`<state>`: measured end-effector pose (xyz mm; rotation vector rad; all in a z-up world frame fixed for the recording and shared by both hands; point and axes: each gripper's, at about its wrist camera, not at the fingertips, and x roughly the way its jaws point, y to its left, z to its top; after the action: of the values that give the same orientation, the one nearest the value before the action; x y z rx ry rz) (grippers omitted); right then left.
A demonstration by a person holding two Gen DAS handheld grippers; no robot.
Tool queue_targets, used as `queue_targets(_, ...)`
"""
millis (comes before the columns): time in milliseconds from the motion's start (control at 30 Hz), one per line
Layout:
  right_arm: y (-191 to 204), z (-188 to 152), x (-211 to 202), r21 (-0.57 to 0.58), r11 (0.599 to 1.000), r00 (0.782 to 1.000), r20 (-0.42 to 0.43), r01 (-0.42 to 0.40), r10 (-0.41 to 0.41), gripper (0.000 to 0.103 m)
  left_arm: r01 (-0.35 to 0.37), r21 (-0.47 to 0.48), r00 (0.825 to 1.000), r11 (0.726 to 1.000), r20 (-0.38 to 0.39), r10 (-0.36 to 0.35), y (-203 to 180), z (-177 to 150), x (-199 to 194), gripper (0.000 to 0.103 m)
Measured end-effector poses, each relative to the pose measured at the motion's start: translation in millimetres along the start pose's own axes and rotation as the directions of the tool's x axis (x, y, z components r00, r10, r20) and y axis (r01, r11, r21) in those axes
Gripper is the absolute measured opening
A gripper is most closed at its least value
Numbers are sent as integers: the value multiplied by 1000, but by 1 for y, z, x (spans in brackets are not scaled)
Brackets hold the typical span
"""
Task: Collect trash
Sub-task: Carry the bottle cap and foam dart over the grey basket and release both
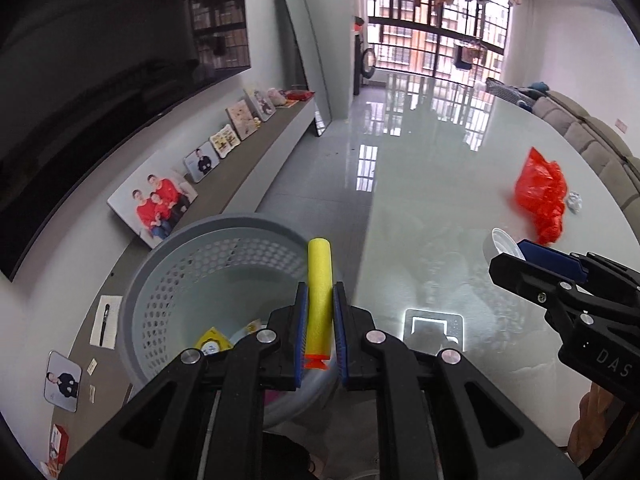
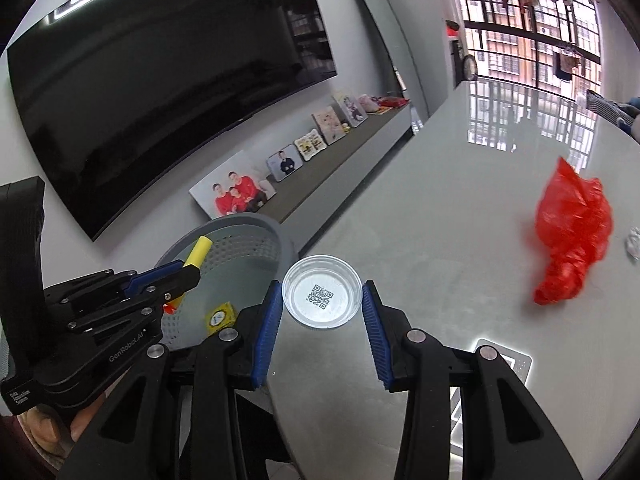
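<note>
My left gripper (image 1: 320, 300) is shut on a yellow foam stick with an orange end (image 1: 319, 292) and holds it over the grey perforated basket (image 1: 168, 264). The basket (image 2: 256, 226) stands beside the table's edge and holds a yellow packet (image 2: 219, 317). My right gripper (image 2: 320, 308) is shut on a clear plastic lid with a QR code (image 2: 320, 297) just above the table (image 2: 440, 240). A crumpled red plastic bag (image 2: 572, 236) and a small white paper wad (image 2: 634, 242) lie on the table to the right.
A TV (image 2: 160, 80) hangs on the wall above a long shelf (image 1: 256, 156) with framed photos (image 1: 158, 200). A mirror (image 1: 304, 52) leans against the wall. A sofa (image 1: 592, 136) runs along the table's far right. The balcony window (image 1: 436, 20) is at the back.
</note>
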<state>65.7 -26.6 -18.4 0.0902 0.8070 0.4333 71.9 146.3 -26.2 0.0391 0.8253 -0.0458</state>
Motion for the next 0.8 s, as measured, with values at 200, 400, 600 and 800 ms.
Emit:
queue_targets(200,52,19,55,-66,994,994,-71,-83,78,39,-58,-73,998,996,-37,55,58,-8,20,13)
queue_targets(400,85,24,93,-124,986,986,-138,-112,94,40,-82,-115,994,990,-83,73,93,-18,41,13)
queue_targets(600,95,19,121,-148,984,979,-189,-101,72,40,-87,-157,990,984,-121,68,114,-26,56,13)
queue_targets(800,92,16,126,-149,985,981,-183,-93,65,59,-110,-173,988,979,-122,90,118,-28,55,56)
